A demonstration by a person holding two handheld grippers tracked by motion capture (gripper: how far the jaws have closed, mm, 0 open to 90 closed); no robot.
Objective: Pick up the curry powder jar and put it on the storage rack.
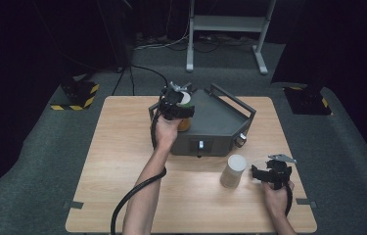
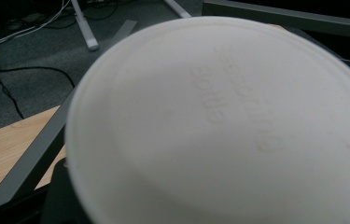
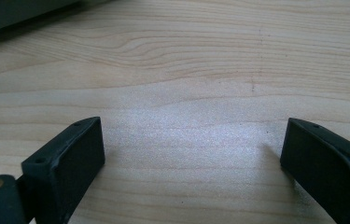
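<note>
White round lid (image 1: 186, 98), or a lidded tub seen end-on, sits at the tip of the left gripper (image 1: 177, 100) in the high view. It is raised over the near left corner of the grey metal tray (image 1: 220, 120) at the back of the wooden table (image 1: 122, 147). Something orange (image 1: 185, 126) shows just under the person's left hand, and I cannot tell whether it belongs to the same piece. The right gripper (image 1: 255, 172) rests low on the table just beside a pale paper cup (image 1: 233, 170), apart from it, its jaws turned toward the cup.

In the left gripper view the white face is very close, with raised lettering across it and a rounded rim. The tray's grey edge and a strip of table pass behind it. The jaws are hidden behind it, so I cannot tell whether they clamp it or only stand near it.

In the right gripper view the two black jaws stand wide apart with bare wood grain between them and nothing held.

The step looks like carrying the white piece over the tray, probably to set it inside. To do it well, I would keep it level and clear the tray's raised rim and handle bar before lowering. I would bring it straight down onto the tray floor and let go only once it rests flat. The idle hand should stay off the cup, which looks light and easy to tip
</note>
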